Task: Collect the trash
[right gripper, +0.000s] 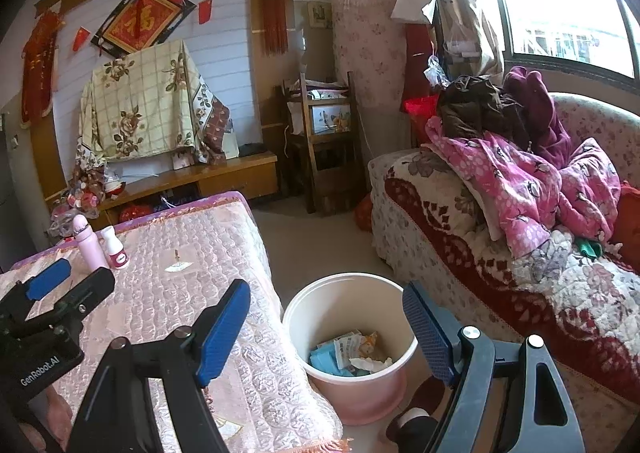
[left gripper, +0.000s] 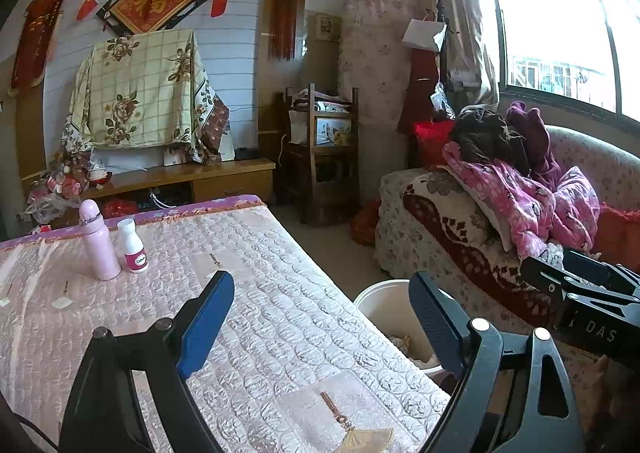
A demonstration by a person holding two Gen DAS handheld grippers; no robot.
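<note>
Below, round pink plastic bucket [right gripper: 344, 385]

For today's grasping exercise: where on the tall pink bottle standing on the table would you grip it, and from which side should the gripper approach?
Grip the pink bottle around its straight lower body, below the narrower neck and cap. It stands upright, so come in level from the near side. The white bottle stands close on its right, so one finger must slip between them; otherwise grip higher, near its shoulder.

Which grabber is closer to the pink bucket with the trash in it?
The right gripper is closer: the pink bucket sits on the floor right between its open fingers in its view. The left gripper is open over the table, with the bucket off to its right side.
</note>
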